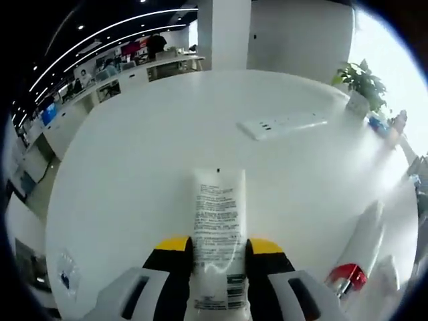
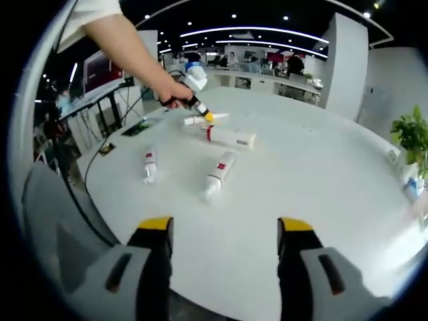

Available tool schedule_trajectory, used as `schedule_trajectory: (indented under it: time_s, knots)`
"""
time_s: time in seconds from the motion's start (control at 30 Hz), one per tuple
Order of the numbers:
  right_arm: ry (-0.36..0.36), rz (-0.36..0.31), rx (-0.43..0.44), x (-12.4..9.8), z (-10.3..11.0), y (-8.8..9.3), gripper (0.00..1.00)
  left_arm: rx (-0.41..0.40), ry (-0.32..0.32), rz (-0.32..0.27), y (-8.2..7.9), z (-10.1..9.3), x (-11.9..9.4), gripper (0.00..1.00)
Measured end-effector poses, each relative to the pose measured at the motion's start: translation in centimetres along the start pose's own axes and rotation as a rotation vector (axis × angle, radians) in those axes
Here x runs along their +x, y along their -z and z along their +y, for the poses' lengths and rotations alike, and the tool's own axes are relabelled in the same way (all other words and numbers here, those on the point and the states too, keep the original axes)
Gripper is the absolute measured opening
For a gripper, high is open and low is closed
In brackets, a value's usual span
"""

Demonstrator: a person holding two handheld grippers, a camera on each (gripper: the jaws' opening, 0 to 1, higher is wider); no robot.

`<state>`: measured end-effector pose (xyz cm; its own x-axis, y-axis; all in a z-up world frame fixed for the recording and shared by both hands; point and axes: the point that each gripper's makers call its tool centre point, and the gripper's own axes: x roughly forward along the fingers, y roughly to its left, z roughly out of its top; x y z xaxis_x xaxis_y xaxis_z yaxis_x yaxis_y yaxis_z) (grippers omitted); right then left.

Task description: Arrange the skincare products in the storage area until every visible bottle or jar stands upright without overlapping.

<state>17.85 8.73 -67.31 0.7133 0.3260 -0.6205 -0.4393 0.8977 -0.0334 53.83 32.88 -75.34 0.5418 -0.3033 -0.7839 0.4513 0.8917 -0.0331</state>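
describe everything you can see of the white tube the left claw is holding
The white tube is a soft-looking plastic squeeze tube with a flat, wide body, dense black small print down its face and a dark green band near the bottom of the left gripper view. It lies lengthwise between the yellow-tipped fingers of the left claw, which press on both its sides, and points away over the white table. Its far end is squared off with a tiny dark dot. Whether it rests on the table cannot be told.

You've got four white plastic tubes (image 2: 219, 170) on the surface, one white power strip (image 1: 284, 124), one potted plant (image 1: 363, 87).
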Motion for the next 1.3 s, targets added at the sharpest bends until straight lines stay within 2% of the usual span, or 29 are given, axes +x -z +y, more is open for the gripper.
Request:
schedule_trajectory:
  time_s: [0.17, 0.4, 0.47, 0.57, 0.6, 0.67, 0.73, 0.97, 1.3]
  knots:
    - [-0.003, 0.000, -0.002, 0.0, 0.1, 0.0, 0.63, 0.008, 0.014, 0.008, 0.4, -0.3, -0.2, 0.28]
    - [-0.005, -0.005, -0.008, -0.1, 0.1, -0.1, 0.63, -0.046, 0.019, 0.021, 1.2, -0.4, -1.4, 0.27]
    - [-0.005, -0.007, -0.009, -0.1, 0.1, -0.2, 0.63, -0.090, 0.022, -0.007, 1.0, -0.4, -2.2, 0.27]
    - [-0.009, -0.010, -0.012, -0.1, 0.2, -0.2, 0.63, -0.097, 0.018, -0.023, 0.7, -0.1, -3.0, 0.27]
    - [-0.010, -0.011, -0.013, -0.2, 0.3, -0.3, 0.63, -0.165, 0.033, -0.036, 0.4, -0.2, -3.4, 0.27]
    - [-0.013, -0.016, -0.016, -0.2, 0.3, -0.3, 0.63, -0.177, 0.020, -0.077, -0.4, 0.3, -4.2, 0.27]
    - [-0.016, -0.019, -0.017, -0.2, 0.4, -0.4, 0.63, -0.228, 0.032, -0.093, -0.7, 0.3, -5.0, 0.27]
    - [-0.022, -0.035, -0.020, -0.3, 0.6, -0.8, 0.63, -0.266, 0.027, -0.159, -1.8, 0.8, -7.6, 0.27]
    - [-0.041, -0.047, -0.025, -0.4, 1.1, -1.1, 0.63, -0.363, 0.077, -0.282, -2.9, -0.6, -12.7, 0.27]
